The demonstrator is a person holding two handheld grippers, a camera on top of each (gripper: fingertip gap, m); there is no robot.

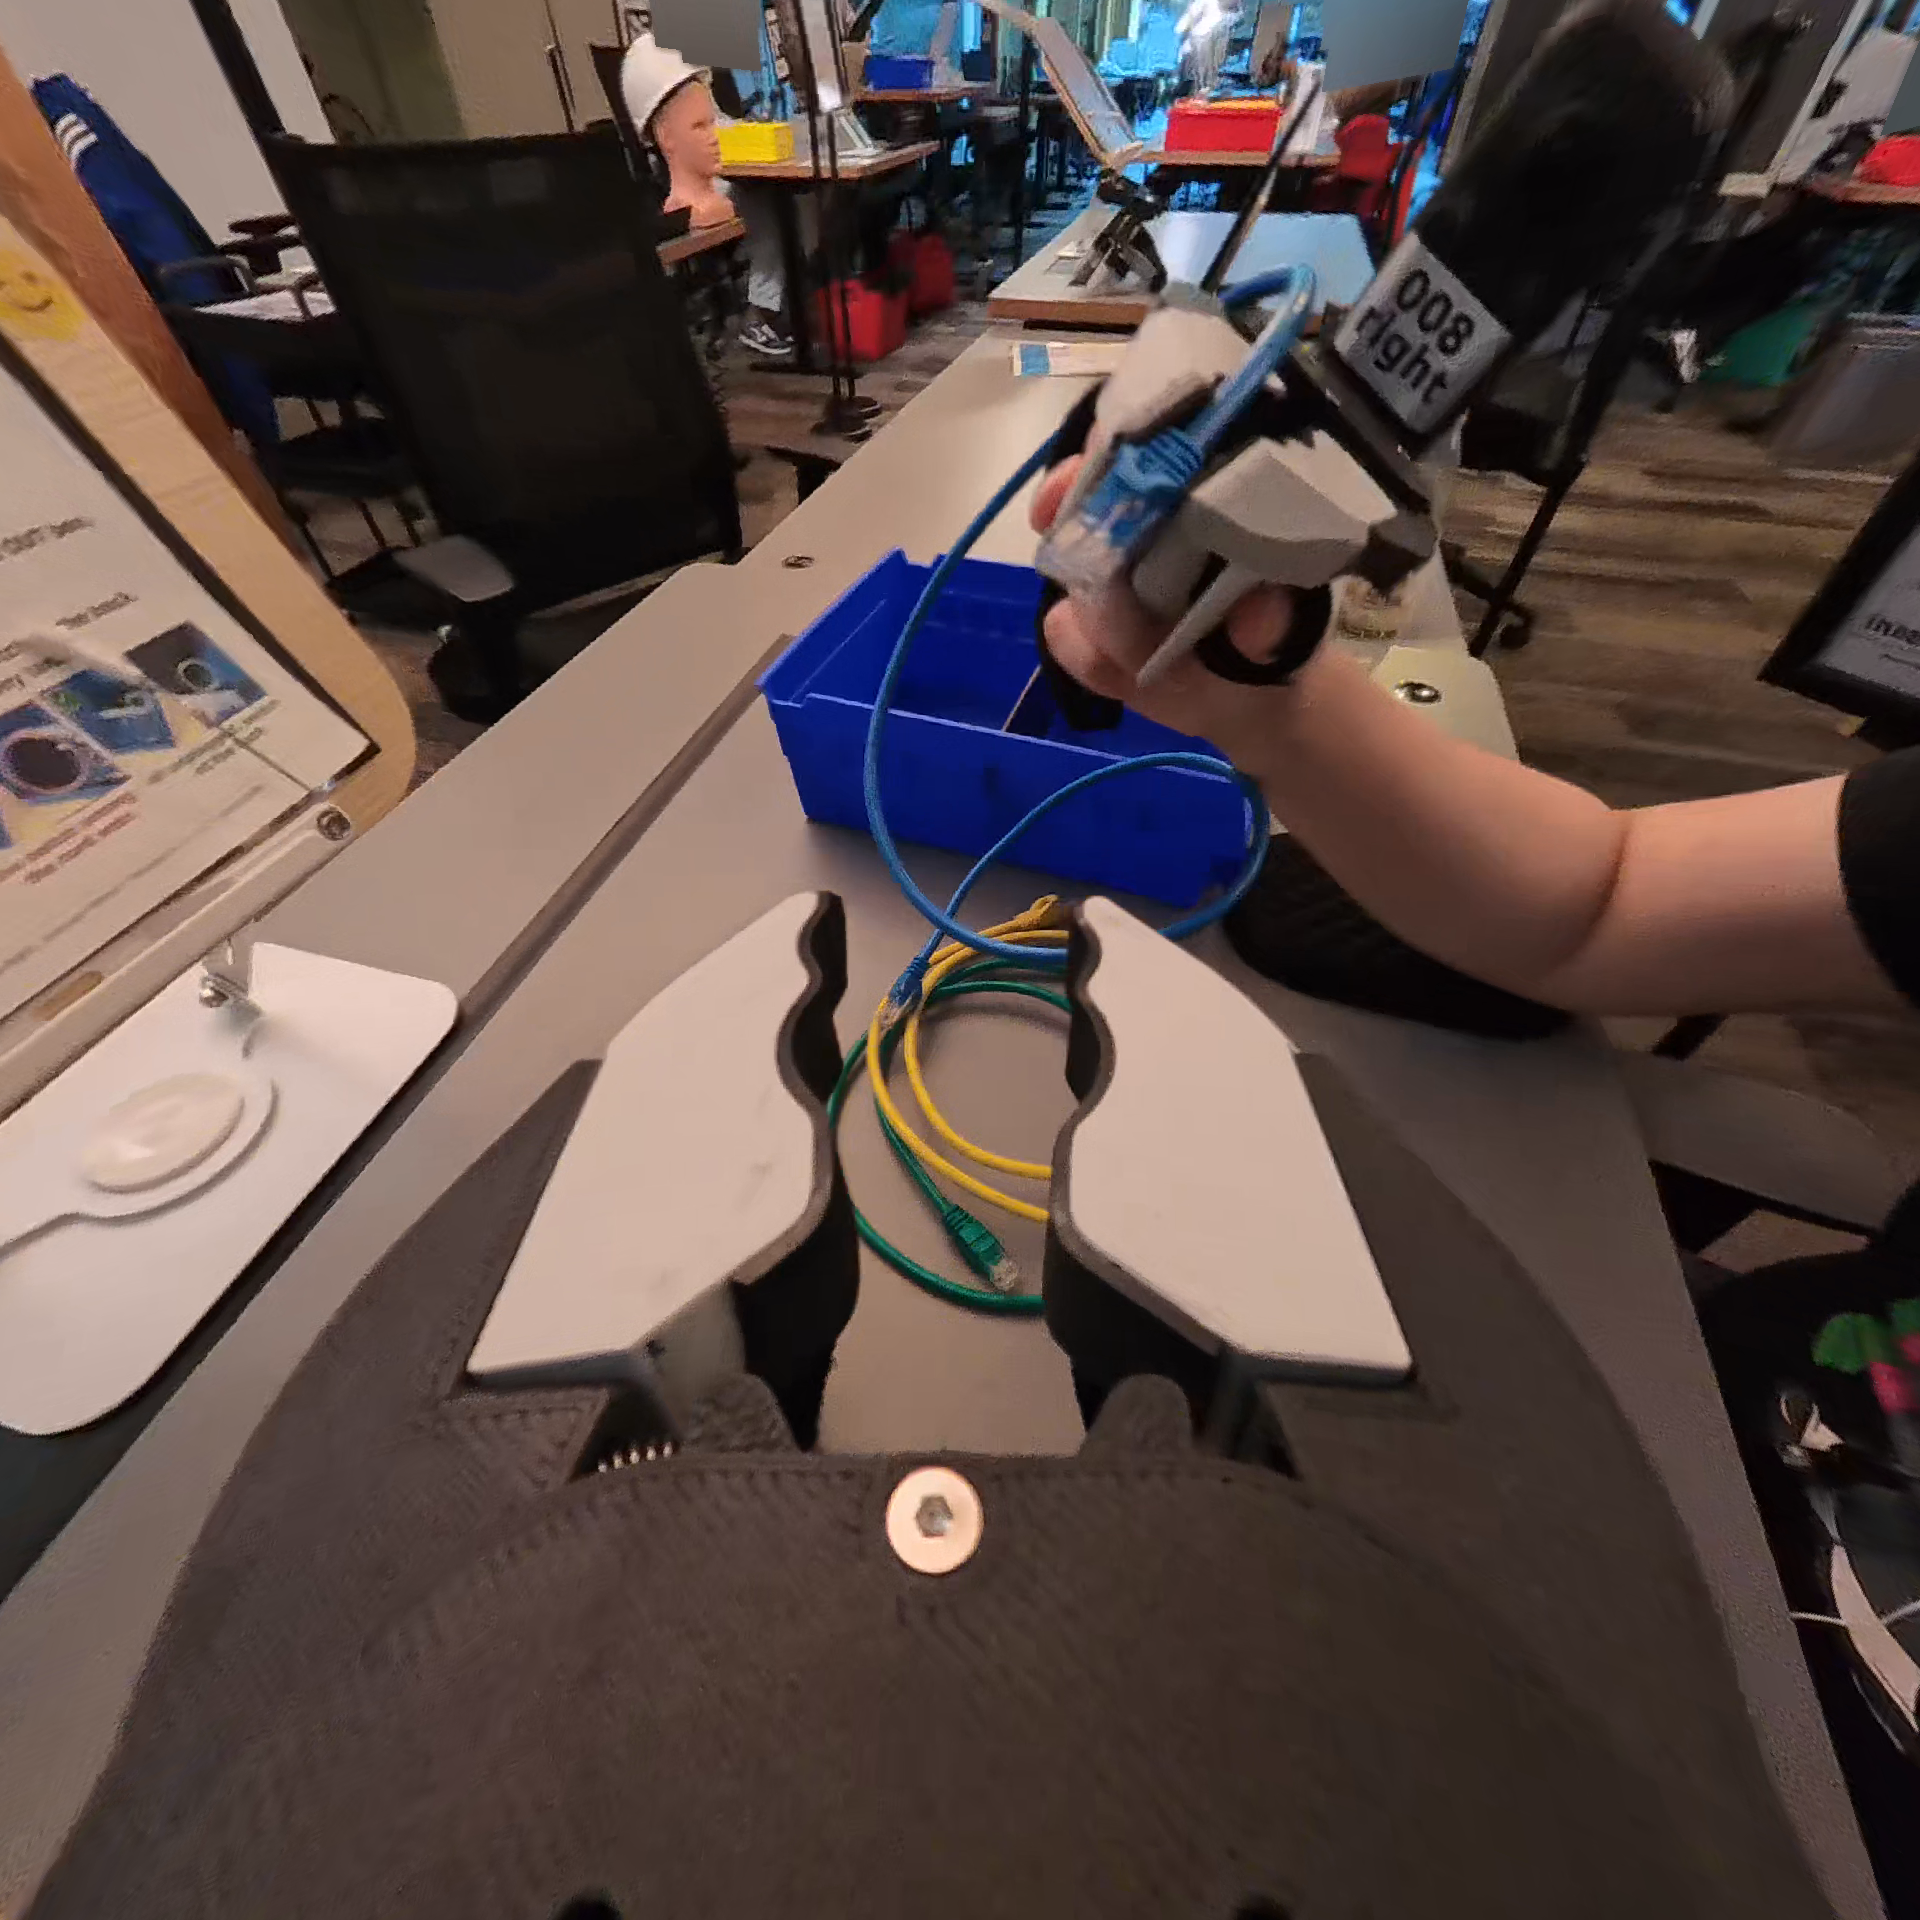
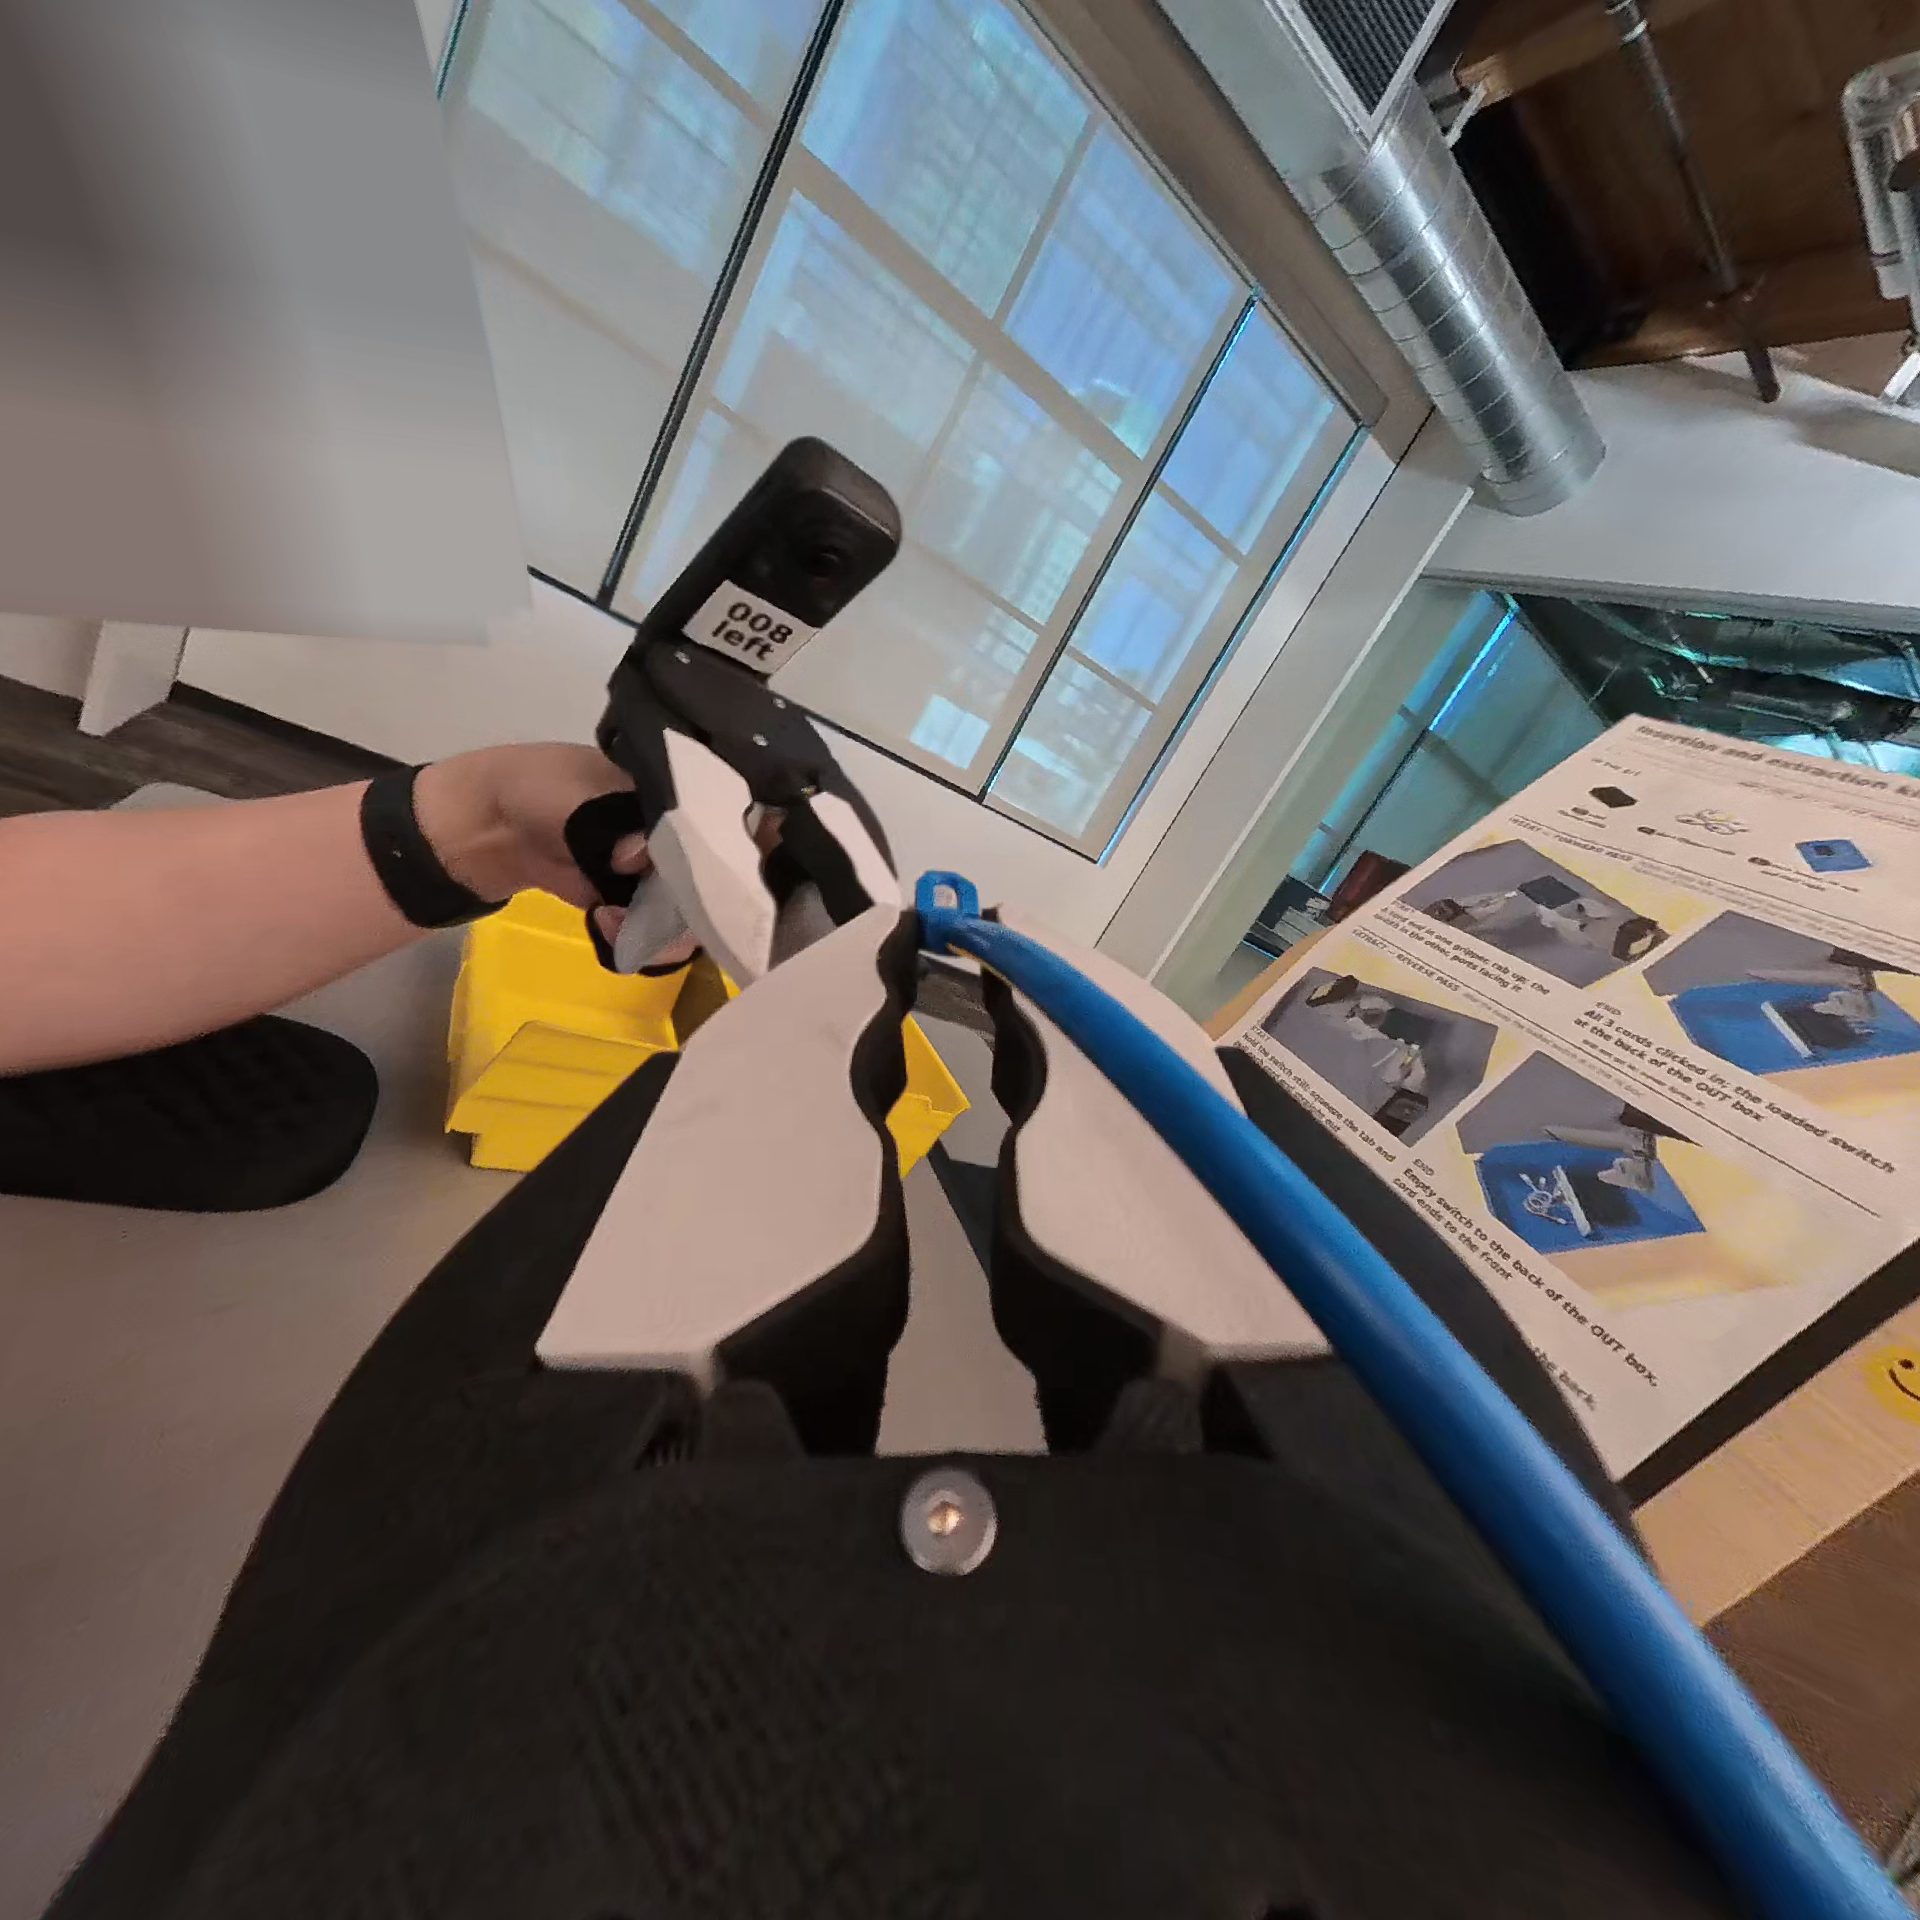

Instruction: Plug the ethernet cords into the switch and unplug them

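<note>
My right gripper [image 2: 940, 914] is shut on the plug end of a blue ethernet cord [image 2: 1299, 1278]; the cable trails back over its right finger. In the left wrist view it [image 1: 1112, 530] is held up above the table, with the blue cord [image 1: 904, 675] looping down to the surface. My left gripper [image 1: 956, 935] is open and empty, hovering over a yellow cord [image 1: 914, 1101] and a green cord [image 1: 977, 1247] coiled on the grey table [image 1: 623, 831]. It also shows in the right wrist view [image 2: 810, 925]. I see no switch in either view.
A blue bin [image 1: 935, 769] stands on the table behind the cords. A yellow bin [image 2: 540, 1039] sits behind the left gripper. A picture instruction board [image 2: 1610, 1039] on a white base [image 1: 208, 1143] stands to the left. A black pad [image 2: 177, 1112] lies under one forearm.
</note>
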